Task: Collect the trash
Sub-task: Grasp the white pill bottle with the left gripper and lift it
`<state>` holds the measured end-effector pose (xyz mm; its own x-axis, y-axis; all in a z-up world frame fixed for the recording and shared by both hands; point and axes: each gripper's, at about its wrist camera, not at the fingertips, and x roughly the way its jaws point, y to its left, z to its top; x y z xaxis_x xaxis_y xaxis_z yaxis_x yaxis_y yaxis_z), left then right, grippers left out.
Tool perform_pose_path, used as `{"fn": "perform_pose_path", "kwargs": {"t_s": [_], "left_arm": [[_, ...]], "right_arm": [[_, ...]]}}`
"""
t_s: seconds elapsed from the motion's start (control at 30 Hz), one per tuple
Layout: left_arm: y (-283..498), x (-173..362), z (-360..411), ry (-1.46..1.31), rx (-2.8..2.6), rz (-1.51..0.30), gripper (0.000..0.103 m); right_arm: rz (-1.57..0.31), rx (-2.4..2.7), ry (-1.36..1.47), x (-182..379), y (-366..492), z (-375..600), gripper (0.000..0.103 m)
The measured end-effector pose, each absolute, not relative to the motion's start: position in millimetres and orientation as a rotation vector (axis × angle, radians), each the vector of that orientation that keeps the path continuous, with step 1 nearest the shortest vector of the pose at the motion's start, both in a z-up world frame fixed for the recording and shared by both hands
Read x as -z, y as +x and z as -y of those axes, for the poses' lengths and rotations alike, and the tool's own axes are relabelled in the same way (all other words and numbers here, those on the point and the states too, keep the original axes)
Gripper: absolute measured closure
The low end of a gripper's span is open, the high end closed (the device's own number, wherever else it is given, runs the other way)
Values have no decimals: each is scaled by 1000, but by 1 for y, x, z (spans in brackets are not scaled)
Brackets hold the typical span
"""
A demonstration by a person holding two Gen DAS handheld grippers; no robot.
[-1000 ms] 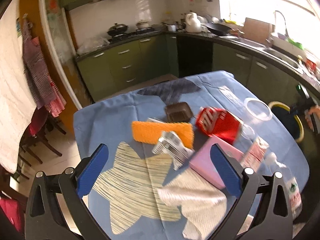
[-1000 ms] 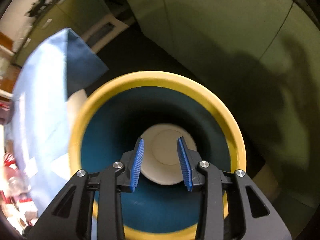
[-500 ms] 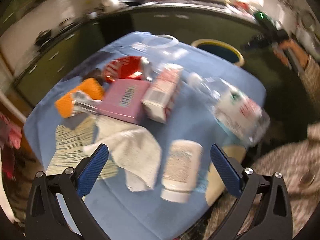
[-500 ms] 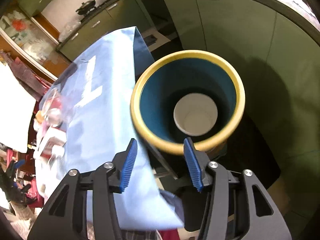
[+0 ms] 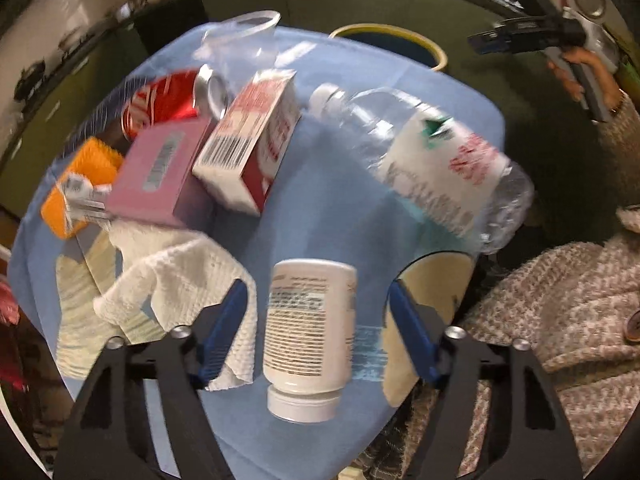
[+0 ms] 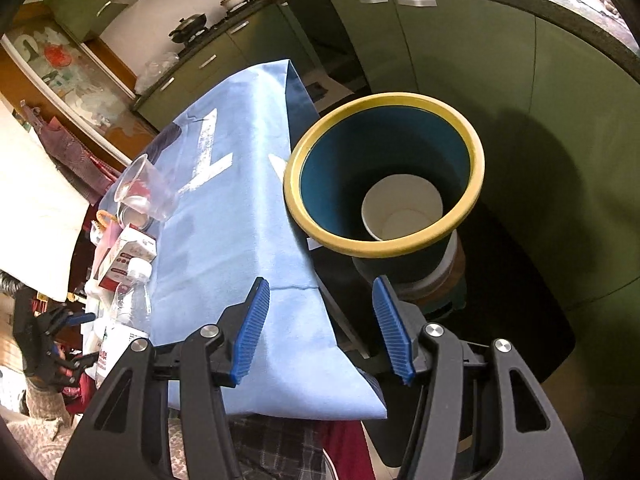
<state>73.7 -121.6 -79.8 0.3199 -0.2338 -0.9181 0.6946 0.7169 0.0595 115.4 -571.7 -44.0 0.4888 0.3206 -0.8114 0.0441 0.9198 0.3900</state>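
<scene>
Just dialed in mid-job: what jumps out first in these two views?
The white pill bottle lies on the blue cloth between the open left gripper's fingers. Behind it sit a clear water bottle and red-and-white carton. Beyond the open right gripper, the yellow-rimmed bin holds a paper cup.

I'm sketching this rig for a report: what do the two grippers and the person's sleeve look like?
Both the left gripper and right gripper have black frames with silver bolts and ribbed blue finger pads. The sleeve is a speckled pink-grey knit.
</scene>
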Motion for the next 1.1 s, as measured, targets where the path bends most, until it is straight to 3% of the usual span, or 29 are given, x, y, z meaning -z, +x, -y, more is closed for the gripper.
{"fn": "perform_pose_path", "kwargs": {"t_s": [0.07,0.23,0.33,0.63,1.1], "left_arm": [[78,86,120,478,655,-1117,47],[85,100,122,489,640,-1185,49],[85,108,123,503,638,-1212,56],[84,108,128,493,642,-1230,58],[118,-7,181,505,740,-1053,58]], "right_arm": [[-1051,-179,388,45,116,573,49],[-1051,-185,408,51,119,576,48],[-1054,-189,411,54,120,577,48],[-1054,-191,422,60,122,580,48],[-998,-177,460,58,103,594,48]]}}
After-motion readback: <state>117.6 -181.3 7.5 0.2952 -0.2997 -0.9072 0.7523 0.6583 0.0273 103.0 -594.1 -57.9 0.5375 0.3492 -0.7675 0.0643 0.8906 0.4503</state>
